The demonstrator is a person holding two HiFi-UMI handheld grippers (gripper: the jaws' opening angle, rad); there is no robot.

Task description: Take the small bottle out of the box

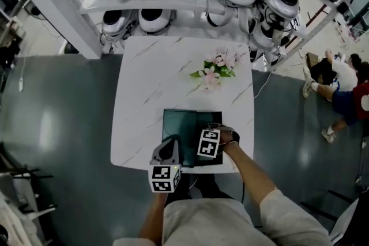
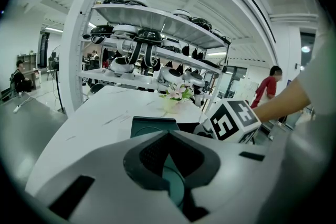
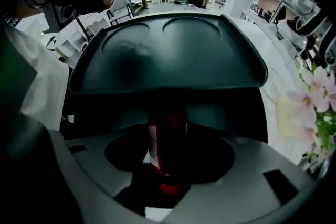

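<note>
Head view: looking down on one white marble-patterned square table (image 1: 144, 83). At its near edge, one dark green rectangular box (image 1: 176, 124), open, with one flat lid (image 3: 168, 55) bearing two round recesses. Further back on same top, one bunch of pink flowers with green leaves (image 1: 216, 66), well apart from box.

Two grey two-jaw tools in hand, each with one black-and-white marker cube: two cubes total (image 1: 165, 177) (image 1: 209, 143). Over box's dark right half: right gripper (image 1: 206, 144). At box's near left corner, just beside it: left gripper (image 1: 167, 151).

Right gripper view: jaws closed on one small dark red bottle (image 3: 167, 139) with pale label strip, gripped at its sides, narrower end toward camera. Sits low in box's dark interior, below lid edge. Cannot tell whether clear of box floor. Hidden under gripper in head view.

Left gripper view: jaws together, nothing held; teal of box showing through the slit.

Behind table: one white shelf rack (image 1: 173, 0) loaded with white rounded devices, too overlapped to count. At right on dark grey floor (image 1: 57, 112): two seated people, one in white top (image 1: 341, 73), one in red top (image 1: 353, 102).
</note>
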